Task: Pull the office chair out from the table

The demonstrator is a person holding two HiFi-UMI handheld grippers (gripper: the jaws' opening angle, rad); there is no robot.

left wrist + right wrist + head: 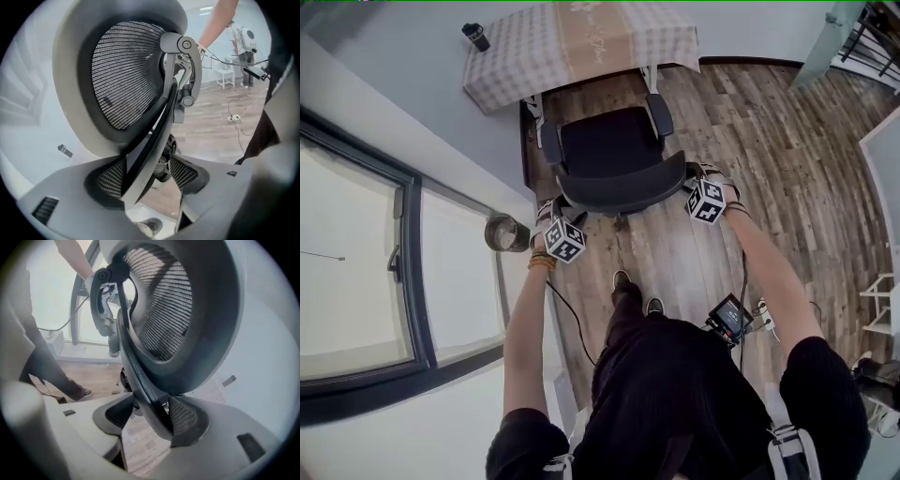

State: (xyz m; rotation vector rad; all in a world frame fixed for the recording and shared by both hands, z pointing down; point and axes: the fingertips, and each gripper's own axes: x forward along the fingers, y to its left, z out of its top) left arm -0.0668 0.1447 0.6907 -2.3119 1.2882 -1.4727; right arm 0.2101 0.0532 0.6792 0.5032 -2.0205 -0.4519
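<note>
Left tool [555,214] and right tool [691,180] each have their jaws clamped on the rim of the backrest [623,190], one on either side; each tool's own view shows the rim between its pads. Wooden floor [750,131] runs under everything. A cloth-covered surface [581,42] stands against the wall. The office chair [614,150] faces its near edge, armrests just beside it. A dark bottle [475,37] stands at the surface's left corner.

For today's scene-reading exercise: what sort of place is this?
Probably a home study or small office: an office chair at a cloth-covered table, a wood-plank floor, and a large window along one wall.
</note>
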